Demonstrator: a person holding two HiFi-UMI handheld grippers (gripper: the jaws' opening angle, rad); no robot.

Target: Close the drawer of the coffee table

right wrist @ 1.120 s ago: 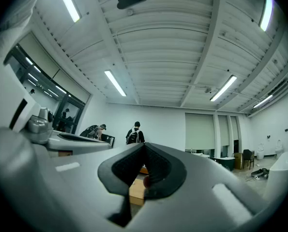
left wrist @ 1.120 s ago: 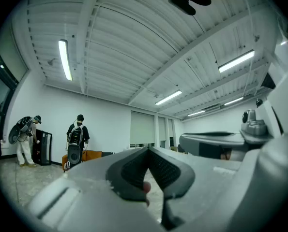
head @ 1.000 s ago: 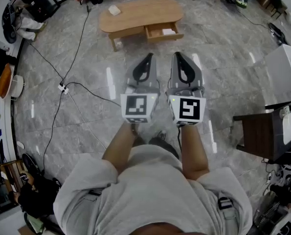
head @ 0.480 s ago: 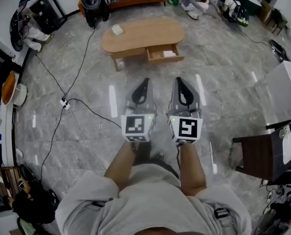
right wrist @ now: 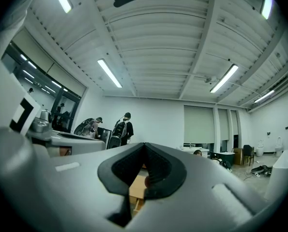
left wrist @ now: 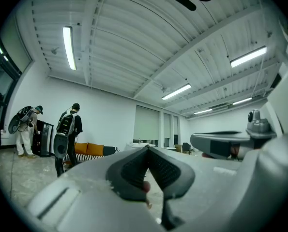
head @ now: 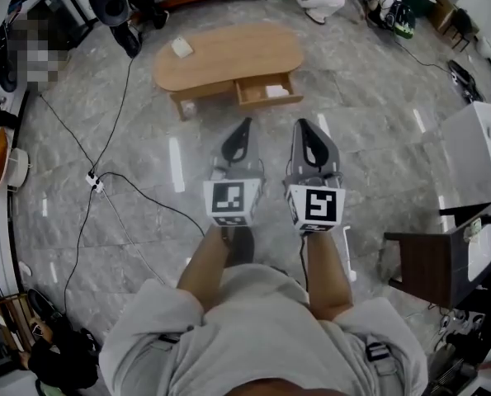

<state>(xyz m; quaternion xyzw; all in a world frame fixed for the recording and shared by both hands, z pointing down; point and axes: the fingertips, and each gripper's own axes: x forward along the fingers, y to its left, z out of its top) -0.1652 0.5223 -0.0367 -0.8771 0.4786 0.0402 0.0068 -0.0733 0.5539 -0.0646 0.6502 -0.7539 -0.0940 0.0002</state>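
Well ahead of the left hand-held gripper (head: 244,125) and right hand-held gripper (head: 302,126), both closed empty, the drawer (head: 264,100) stands open.

Bright, even light from ceiling strip lights (left wrist: 68,47); they glare in streaks on the polished floor (head: 177,163). Strong fisheye bending; gripper views have dark corners.

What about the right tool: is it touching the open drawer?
Apart. The head view shows the right tool held above the floor, with a clear stretch of it between the tool's tip and the open drawer.
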